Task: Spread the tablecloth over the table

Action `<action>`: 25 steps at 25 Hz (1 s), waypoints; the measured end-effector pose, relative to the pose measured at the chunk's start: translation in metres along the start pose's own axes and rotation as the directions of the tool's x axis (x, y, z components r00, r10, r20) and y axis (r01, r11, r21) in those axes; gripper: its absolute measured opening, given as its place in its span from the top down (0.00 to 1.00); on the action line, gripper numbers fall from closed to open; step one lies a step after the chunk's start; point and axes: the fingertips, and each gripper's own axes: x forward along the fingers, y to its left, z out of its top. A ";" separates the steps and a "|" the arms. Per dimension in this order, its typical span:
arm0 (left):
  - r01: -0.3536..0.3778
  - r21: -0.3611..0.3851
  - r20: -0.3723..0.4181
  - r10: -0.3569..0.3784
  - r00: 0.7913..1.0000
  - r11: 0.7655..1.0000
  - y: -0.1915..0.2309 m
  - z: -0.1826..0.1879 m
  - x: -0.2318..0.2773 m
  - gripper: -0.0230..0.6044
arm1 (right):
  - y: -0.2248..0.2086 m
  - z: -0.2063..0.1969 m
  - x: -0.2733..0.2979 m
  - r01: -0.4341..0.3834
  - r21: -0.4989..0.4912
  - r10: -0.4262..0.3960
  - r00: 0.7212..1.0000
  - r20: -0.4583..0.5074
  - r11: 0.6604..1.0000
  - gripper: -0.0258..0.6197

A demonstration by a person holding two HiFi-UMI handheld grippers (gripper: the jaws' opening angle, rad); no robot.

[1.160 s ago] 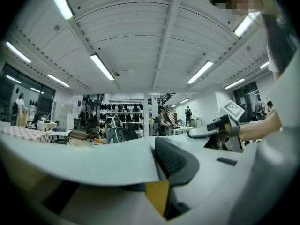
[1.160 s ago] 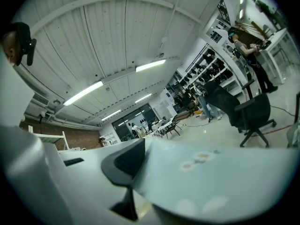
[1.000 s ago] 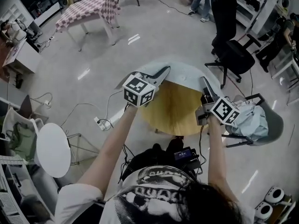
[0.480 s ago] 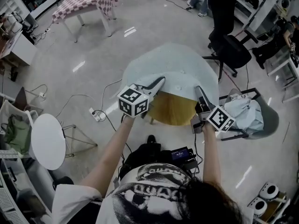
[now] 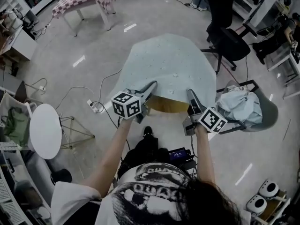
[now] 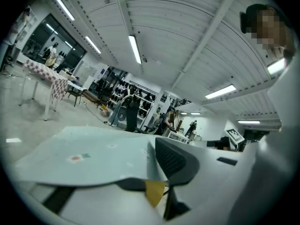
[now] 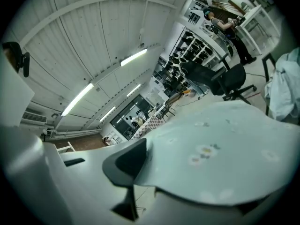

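A pale blue tablecloth (image 5: 168, 64) with small printed flowers lies over the round wooden table (image 5: 165, 105). Only a sliver of wood shows at the near edge. My left gripper (image 5: 152, 86) is shut on the cloth's near left hem, and my right gripper (image 5: 190, 93) is shut on the near right hem. In the left gripper view the cloth (image 6: 89, 156) runs flat between the jaws of the left gripper (image 6: 151, 179). In the right gripper view the right gripper (image 7: 140, 184) has just been closing its jaws with the cloth (image 7: 220, 156) pinched between them.
A black office chair (image 5: 229, 41) stands beyond the table on the right. A chair with a heap of pale cloth (image 5: 241, 109) sits close at the right. A power strip and cables (image 5: 93, 108) lie on the floor at left, near a white round side table (image 5: 45, 130).
Both grippers have come toward me and lower, drawing the cloth with them. The cloth went from covering the far rim to covering nearly the whole tabletop.
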 end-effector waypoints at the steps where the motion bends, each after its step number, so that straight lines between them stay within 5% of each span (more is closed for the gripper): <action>1: -0.014 -0.007 -0.011 0.014 1.000 1.000 0.000 -0.007 -0.004 0.86 | -0.003 -0.008 -0.004 0.002 0.013 -0.002 1.000 -0.009 1.000 0.88; 9: -0.117 -0.080 -0.101 0.108 0.989 0.990 0.017 -0.059 -0.028 0.83 | -0.026 -0.072 -0.012 0.063 0.062 -0.057 0.994 -0.091 0.996 0.88; 17: -0.196 -0.059 -0.208 0.180 0.961 0.979 0.043 -0.097 -0.044 0.82 | -0.045 -0.125 -0.006 0.147 0.075 -0.134 0.978 -0.161 0.986 0.88; 21: -0.238 -0.012 -0.297 0.224 0.928 0.971 0.059 -0.124 -0.050 0.81 | -0.059 -0.156 0.000 0.204 0.053 -0.188 0.958 -0.217 0.978 0.89; 25: -0.287 0.100 -0.406 0.302 0.862 0.953 0.079 -0.156 -0.053 0.81 | -0.073 -0.183 0.008 0.255 0.026 -0.239 0.934 -0.267 0.967 0.89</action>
